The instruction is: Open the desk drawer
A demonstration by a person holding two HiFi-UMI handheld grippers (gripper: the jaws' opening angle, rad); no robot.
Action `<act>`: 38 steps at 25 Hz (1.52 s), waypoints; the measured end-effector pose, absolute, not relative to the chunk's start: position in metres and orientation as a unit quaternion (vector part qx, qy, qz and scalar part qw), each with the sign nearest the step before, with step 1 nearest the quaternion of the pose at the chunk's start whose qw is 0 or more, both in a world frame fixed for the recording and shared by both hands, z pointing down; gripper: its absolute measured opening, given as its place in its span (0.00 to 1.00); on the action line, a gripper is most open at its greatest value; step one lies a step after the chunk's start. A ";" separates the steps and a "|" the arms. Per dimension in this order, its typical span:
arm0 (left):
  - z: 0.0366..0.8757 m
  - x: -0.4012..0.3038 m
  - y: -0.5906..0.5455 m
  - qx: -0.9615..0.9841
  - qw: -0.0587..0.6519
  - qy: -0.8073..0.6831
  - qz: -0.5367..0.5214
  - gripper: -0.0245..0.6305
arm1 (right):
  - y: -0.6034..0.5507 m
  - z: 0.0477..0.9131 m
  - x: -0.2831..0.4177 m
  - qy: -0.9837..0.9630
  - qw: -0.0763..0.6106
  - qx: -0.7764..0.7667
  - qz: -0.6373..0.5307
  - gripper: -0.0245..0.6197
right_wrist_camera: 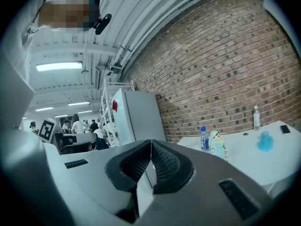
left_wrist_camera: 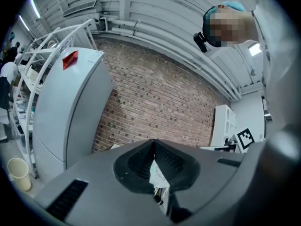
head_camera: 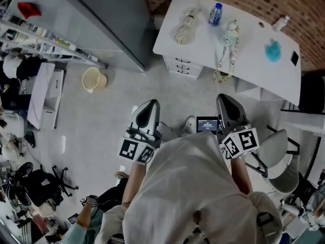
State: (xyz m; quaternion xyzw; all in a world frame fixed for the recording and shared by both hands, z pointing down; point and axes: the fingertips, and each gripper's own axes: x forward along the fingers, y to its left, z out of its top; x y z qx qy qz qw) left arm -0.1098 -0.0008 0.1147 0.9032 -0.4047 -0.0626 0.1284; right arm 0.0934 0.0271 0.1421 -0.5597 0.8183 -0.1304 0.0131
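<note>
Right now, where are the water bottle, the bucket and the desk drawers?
water bottle (head_camera: 215, 15), head view, on its labelled middle.
bucket (head_camera: 92, 79), head view, on its inside.
desk drawers (head_camera: 182, 67), head view, on the middle drawer front.

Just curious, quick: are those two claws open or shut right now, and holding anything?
Left gripper: shut, holding nothing.
Right gripper: shut, holding nothing.

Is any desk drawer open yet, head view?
No, the three drawer fronts under the white desk all sit flush with each other, none pulled out.
</note>
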 end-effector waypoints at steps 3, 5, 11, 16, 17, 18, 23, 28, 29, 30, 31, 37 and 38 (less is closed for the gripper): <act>0.117 -0.105 -0.024 0.912 0.128 -0.386 -0.053 0.05 | 0.014 0.147 0.101 0.807 0.012 -0.575 -0.133 0.08; 0.119 -0.103 -0.038 0.919 0.131 -0.368 -0.049 0.05 | 0.009 0.149 0.102 0.800 0.009 -0.585 -0.133 0.08; 0.125 -0.105 -0.083 0.944 0.154 -0.289 -0.036 0.05 | -0.008 0.141 0.089 0.756 0.015 -0.641 -0.131 0.08; 0.124 -0.110 -0.121 0.965 0.152 -0.215 -0.023 0.05 | -0.022 0.145 0.062 0.720 0.025 -0.679 -0.144 0.08; 0.125 -0.114 -0.128 0.967 0.153 -0.204 -0.021 0.05 | -0.024 0.146 0.056 0.717 0.026 -0.682 -0.145 0.08; 0.127 -0.118 -0.134 0.968 0.156 -0.195 -0.020 0.05 | -0.026 0.147 0.050 0.715 0.028 -0.683 -0.146 0.08; 0.159 -0.139 -0.158 0.969 0.180 -0.170 0.004 0.05 | -0.033 0.161 0.032 0.705 0.054 -0.687 -0.170 0.08; 0.189 -0.135 -0.177 0.969 0.186 -0.162 0.023 0.05 | -0.049 0.178 0.050 0.716 0.006 -0.679 -0.158 0.08; 0.194 -0.132 -0.178 0.969 0.186 -0.159 0.026 0.05 | -0.052 0.179 0.059 0.722 -0.001 -0.674 -0.157 0.08; 0.200 -0.130 -0.179 0.969 0.187 -0.158 0.030 0.05 | -0.055 0.182 0.068 0.728 -0.009 -0.668 -0.155 0.08; 0.206 -0.127 -0.180 0.969 0.187 -0.157 0.034 0.05 | -0.059 0.185 0.076 0.734 -0.018 -0.661 -0.152 0.08; 0.259 -0.106 -0.189 0.967 0.187 -0.160 0.068 0.05 | -0.099 0.228 0.108 0.763 -0.058 -0.630 -0.134 0.08; 0.271 -0.102 -0.191 0.966 0.189 -0.159 0.074 0.05 | -0.105 0.243 0.107 0.765 -0.063 -0.626 -0.137 0.08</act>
